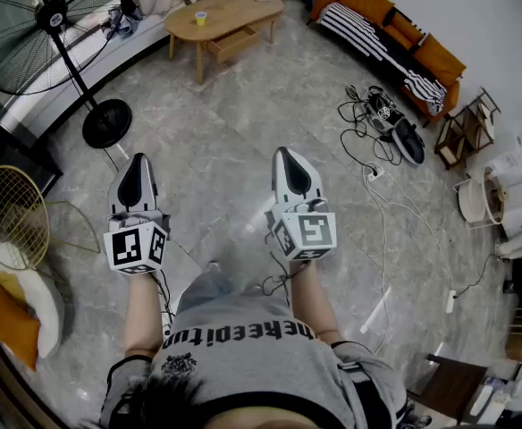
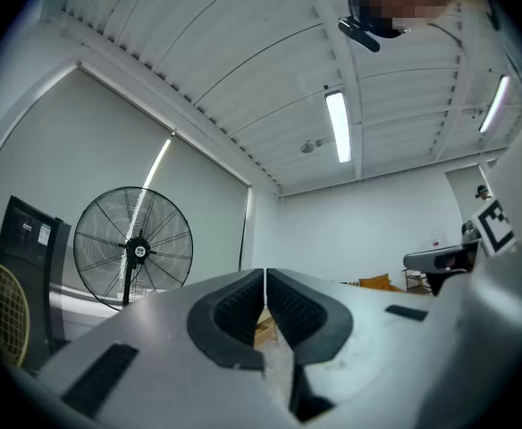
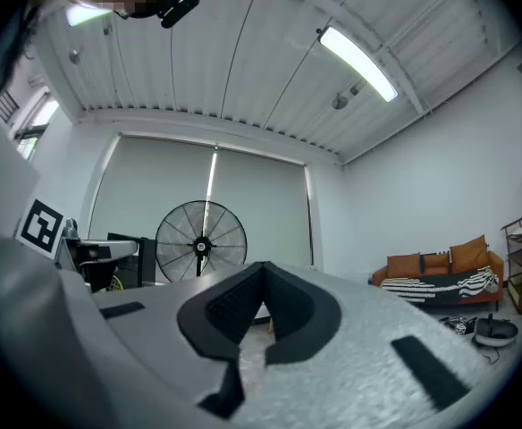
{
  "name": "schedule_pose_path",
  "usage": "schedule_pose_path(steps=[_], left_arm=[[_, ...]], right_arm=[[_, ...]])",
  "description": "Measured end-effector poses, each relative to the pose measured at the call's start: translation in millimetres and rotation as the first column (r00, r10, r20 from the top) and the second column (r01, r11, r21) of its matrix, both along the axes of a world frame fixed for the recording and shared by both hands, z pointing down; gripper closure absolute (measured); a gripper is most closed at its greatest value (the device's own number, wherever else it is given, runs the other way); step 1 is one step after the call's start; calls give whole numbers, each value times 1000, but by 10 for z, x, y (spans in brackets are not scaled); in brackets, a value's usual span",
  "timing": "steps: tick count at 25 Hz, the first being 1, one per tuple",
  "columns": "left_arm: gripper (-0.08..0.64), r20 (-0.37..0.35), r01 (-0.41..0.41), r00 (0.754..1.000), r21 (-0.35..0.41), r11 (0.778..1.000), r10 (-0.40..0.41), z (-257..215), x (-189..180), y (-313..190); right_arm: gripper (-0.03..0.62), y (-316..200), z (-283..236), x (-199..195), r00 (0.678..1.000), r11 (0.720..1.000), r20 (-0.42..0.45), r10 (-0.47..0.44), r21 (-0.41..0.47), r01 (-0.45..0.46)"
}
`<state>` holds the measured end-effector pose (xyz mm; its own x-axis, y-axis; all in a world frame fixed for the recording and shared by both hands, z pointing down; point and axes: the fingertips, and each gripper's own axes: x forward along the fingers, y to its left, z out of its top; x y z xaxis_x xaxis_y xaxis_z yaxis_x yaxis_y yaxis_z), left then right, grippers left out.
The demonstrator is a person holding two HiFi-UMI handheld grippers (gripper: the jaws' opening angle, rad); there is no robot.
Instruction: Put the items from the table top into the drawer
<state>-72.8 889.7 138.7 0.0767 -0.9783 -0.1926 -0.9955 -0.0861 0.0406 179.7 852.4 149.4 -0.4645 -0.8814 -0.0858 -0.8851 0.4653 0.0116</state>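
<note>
Left tool [image 1: 138,161]: jaws pressed together, nothing held; carried out over the floor.
Right tool [image 1: 285,155]: jaws likewise closed and empty; held level with the left one, the two well apart.
Counter [image 1: 243,12]: wooden, seen far ahead at the top of the head view, well apart from both tools.
Items: yellow cup [image 1: 200,16] and a few small pieces are left on the counter top; too small to be identified.
Drawer [image 1: 234,43]: box seen under the counter top.
Writing: shirt [image 1: 243,356] print is only partly read, "thekeepitu".
Cubes: square black-and-white markers are carried on each.
Surroundings: fan [image 1: 46,25], sofa [image 1: 395,38], cables [image 1: 368,123] on the floor.
</note>
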Motion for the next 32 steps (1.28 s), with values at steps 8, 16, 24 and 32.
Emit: schedule_pose_path(steps=[8, 16, 24, 32], left_arm=[[548, -2, -12, 1000, 4, 1000, 12, -3, -49, 7], [548, 2, -29, 1000, 9, 1000, 29, 9, -164, -88], [548, 17, -62, 998, 33, 998, 62, -2, -429, -285], [548, -14, -95, 995, 10, 995, 95, 206, -403, -709]], right_arm=[[591, -6, -41, -82, 1000, 1000, 3, -6, 10, 6], [591, -102, -36, -242, 1000, 1000, 5, 0, 17, 0], [591, -288, -22, -471, 1000, 999, 18, 2, 35, -3], [591, -638, 119, -460, 1000, 1000, 4, 24, 1, -24]])
